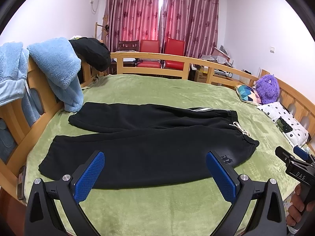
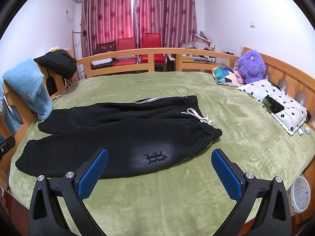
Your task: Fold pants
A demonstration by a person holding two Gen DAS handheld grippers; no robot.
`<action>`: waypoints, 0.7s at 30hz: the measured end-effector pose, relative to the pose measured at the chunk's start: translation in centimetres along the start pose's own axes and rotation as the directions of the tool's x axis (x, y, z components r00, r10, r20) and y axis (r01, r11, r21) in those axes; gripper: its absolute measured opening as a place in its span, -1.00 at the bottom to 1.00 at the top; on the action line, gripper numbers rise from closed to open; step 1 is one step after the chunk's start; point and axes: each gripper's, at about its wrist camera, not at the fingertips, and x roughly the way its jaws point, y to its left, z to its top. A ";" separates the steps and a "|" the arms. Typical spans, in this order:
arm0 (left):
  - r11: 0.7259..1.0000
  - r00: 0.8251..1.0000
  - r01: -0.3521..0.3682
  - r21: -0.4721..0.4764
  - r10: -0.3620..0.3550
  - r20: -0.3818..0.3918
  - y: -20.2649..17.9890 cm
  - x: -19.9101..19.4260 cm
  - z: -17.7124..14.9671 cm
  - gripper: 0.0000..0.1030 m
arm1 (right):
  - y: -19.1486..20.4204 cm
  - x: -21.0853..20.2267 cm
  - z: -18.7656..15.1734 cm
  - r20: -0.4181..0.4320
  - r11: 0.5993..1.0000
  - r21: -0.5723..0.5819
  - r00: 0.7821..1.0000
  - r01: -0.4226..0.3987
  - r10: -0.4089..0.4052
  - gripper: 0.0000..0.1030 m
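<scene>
— Your left gripper [image 1: 155, 174] and right gripper [image 2: 159, 174]: how do the fingers stand?
— Both spread wide, holding nothing.
— And the pants [image 2: 122, 129]?
— Flat, unfolded on your green blanket [image 2: 226, 118], legs leftward.

White letters "DAS" stand on the black body of the right hand-held gripper [image 1: 299, 155], seen in the left wrist view. The black pants [image 2: 118, 135] carry a dark ornate emblem [image 2: 155, 157] near the waistband, its letters not legible. A cardboard box [image 1: 202, 76] behind the bed rail bears print too small to read.
</scene>
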 end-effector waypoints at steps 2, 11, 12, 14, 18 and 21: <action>1.000 1.000 -0.002 -0.001 0.002 0.001 0.0 0.0 0.0 1.00 | 0.1 -0.1 0.0 0.000 1.000 -0.002 1.000 -0.002 0.002 0.99; 1.000 1.000 0.004 -0.013 -0.004 -0.008 0.3 0.3 -0.1 1.00 | 0.2 -0.1 0.2 -0.001 1.000 -0.015 1.000 -0.006 0.006 0.99; 1.000 1.000 0.002 -0.012 -0.002 -0.007 0.3 0.3 -0.1 1.00 | 0.2 -0.1 0.2 0.000 1.000 -0.015 1.000 -0.003 0.003 0.99; 1.000 1.000 0.000 -0.010 0.000 -0.003 0.4 0.3 -0.1 1.00 | 0.2 -0.1 0.2 0.000 1.000 -0.013 1.000 -0.002 0.002 0.99; 1.000 1.000 0.008 -0.019 -0.008 -0.005 0.5 0.3 0.0 1.00 | 0.3 0.0 0.3 -0.004 1.000 -0.019 1.000 -0.011 0.011 0.99; 1.000 1.000 0.009 -0.018 -0.009 0.001 0.5 0.2 0.1 1.00 | 0.4 0.1 0.5 0.000 1.000 -0.016 1.000 -0.018 0.018 0.99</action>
